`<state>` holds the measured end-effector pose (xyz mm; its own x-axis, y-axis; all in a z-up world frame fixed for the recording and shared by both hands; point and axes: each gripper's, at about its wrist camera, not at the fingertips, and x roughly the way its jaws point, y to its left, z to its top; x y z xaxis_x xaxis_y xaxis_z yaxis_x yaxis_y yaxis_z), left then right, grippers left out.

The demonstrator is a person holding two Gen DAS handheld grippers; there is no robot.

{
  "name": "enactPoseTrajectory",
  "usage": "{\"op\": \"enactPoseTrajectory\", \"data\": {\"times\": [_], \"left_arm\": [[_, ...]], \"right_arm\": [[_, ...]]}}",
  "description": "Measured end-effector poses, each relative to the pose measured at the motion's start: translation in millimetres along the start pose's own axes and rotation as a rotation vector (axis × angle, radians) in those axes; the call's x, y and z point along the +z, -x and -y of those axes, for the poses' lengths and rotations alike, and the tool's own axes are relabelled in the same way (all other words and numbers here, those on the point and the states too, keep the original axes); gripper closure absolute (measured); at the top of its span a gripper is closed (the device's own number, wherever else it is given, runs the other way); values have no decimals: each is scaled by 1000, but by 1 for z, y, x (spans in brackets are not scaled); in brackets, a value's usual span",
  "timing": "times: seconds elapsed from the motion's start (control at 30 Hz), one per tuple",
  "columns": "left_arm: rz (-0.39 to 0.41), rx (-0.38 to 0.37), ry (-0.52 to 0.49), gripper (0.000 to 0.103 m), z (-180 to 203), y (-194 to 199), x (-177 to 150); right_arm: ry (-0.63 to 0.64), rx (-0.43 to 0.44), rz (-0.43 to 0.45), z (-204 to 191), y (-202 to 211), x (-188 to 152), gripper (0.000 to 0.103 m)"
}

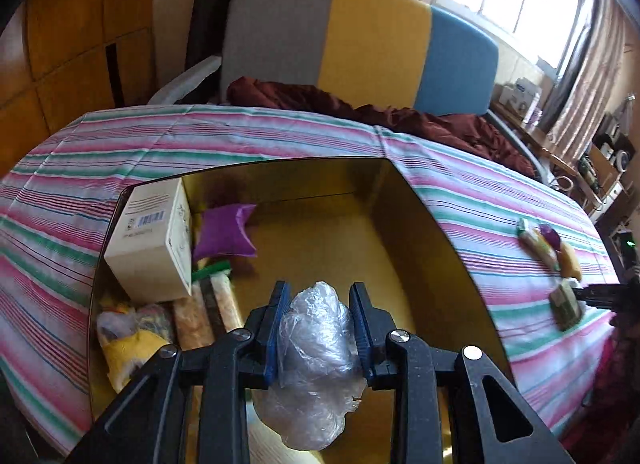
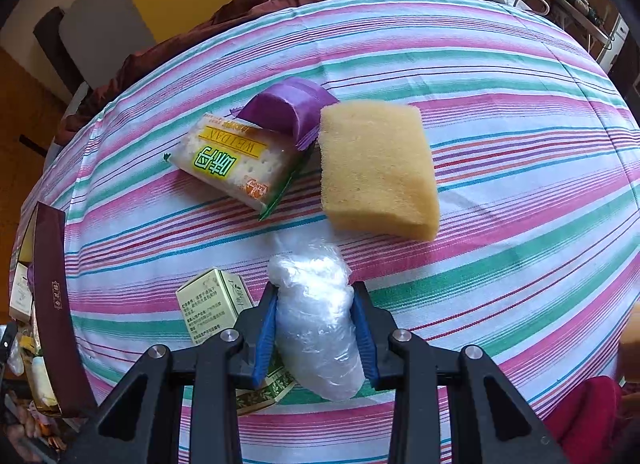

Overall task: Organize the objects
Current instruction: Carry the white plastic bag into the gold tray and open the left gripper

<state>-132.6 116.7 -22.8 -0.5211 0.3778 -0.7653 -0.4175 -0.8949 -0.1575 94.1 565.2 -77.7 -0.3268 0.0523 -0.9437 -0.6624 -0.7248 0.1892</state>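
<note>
My left gripper is shut on a crumpled clear plastic bag and holds it over the open gold-lined box. In the box lie a cream carton, a purple packet and yellow bundles. My right gripper is shut on another clear plastic bag above the striped cloth. In front of it lie a green-print small box, a cracker packet, a purple packet and a yellow sponge.
The box's dark outer wall stands at the left edge of the right wrist view. A maroon blanket and a grey, yellow and blue headboard lie beyond the cloth. Shelves with clutter stand at the right.
</note>
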Motion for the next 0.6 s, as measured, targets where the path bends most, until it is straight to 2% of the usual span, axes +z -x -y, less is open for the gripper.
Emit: {"op": "enactPoseTrajectory", "data": {"times": [0.13,0.27,0.6], "left_arm": [[-28,30,20,69,-13,-23,13],[-50,85,27,50,-23,-38,20],[27,130,34,49,-24,2,6]], "right_arm": [[0,1,0,0,2,-1,68],[-1,1,1,0,1,-2,68],[-2,-3,4,-1,1,-3,69]]}}
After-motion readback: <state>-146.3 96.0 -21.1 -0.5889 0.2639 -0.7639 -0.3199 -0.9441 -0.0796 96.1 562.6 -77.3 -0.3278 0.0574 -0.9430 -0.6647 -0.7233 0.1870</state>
